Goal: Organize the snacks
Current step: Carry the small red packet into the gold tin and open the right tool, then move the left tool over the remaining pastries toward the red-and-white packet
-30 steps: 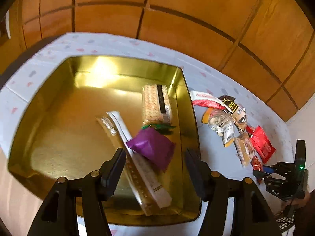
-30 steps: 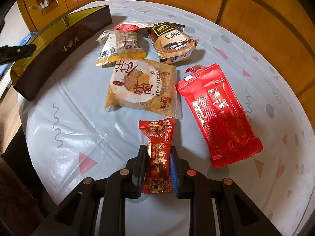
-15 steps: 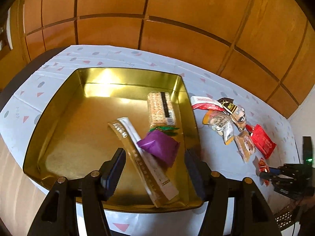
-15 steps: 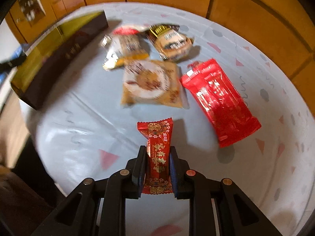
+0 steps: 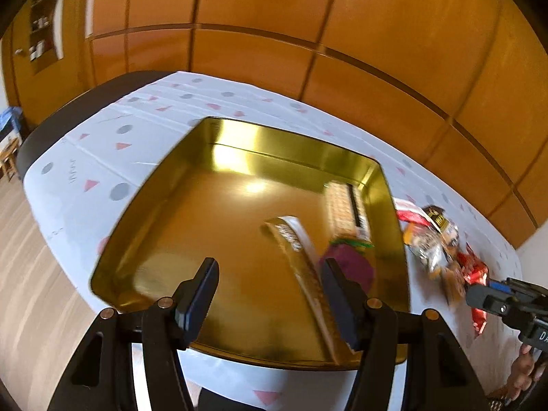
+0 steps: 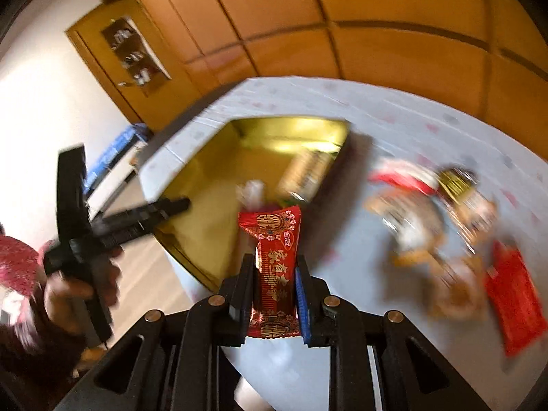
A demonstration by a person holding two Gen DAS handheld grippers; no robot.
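The gold tin (image 5: 205, 226) sits on the white patterned tablecloth (image 5: 137, 130). Inside it lie a cracker pack (image 5: 346, 205), a long gold-and-white bar (image 5: 301, 250) and a purple packet (image 5: 352, 263). My left gripper (image 5: 269, 267) hangs open over the tin's near side with nothing between its fingers. My right gripper (image 6: 274, 262) is shut on a small red snack packet (image 6: 275, 274), held in the air right of the tin (image 6: 205, 212). In the left wrist view the right gripper (image 5: 479, 294) carries that packet (image 5: 477, 318) at the far right.
Loose snacks lie right of the tin: a large red packet (image 6: 513, 301), a round pastry packet (image 6: 455, 287), and others (image 6: 411, 226) blurred by motion. A hand (image 6: 78, 284) holds the left gripper (image 6: 178, 203) at the tin's near-left corner. Wooden wall panels stand behind the table.
My right gripper has lifted the small red packet off the table and swung left towards the tin. My left gripper has pulled back and leftward, staying open.
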